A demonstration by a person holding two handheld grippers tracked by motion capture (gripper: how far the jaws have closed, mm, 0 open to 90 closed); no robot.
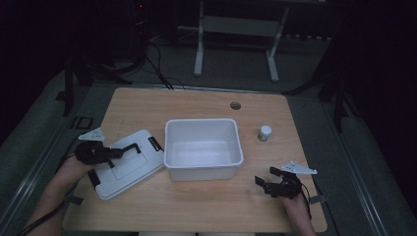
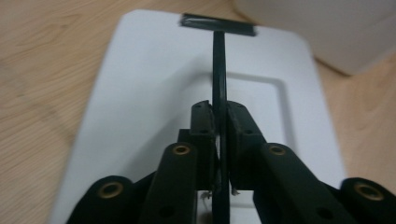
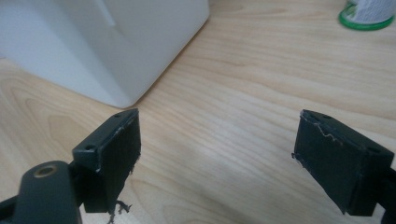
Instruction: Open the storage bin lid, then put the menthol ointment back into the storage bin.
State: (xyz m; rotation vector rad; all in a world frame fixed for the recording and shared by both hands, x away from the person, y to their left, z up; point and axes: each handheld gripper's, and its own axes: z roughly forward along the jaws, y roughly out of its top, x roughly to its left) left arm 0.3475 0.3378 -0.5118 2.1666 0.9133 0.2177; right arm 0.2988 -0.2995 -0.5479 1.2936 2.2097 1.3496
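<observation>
White plastic makes up the lid (image 1: 129, 164), which lies flat on the left part of the desk (image 1: 206, 206), just beside the open white bin (image 1: 203, 147) and touching or nearly touching its left wall. A black handle (image 2: 219, 88) stands upright from the lid's recessed middle, and the left claw (image 1: 119, 150) is closed tight on that thin handle, its 2 pads pressed against either face of the strip in the left gripper view. The step in hand looks like carrying the lid over to the bin, and to do it well the grip should stay square on the handle so the strip does not twist or slip; the lid should rise level, clear the bin's rim before it moves sideways, and come down with its corners matched to the bin's corners. The handle is narrow, so a slow, steady lift seems wiser than a quick one. The right claw (image 1: 269, 178) rests low over the desk near the bin's front right corner, its jaws spread wide with nothing between them, free to steady the bin if it shifts. Farther off, a small jar (image 1: 264, 133) with a white cap stands right of the bin. Counted: 1 lid, 1 handle, 1 bin, 1 jar, 2 claws, 1 desk.
</observation>
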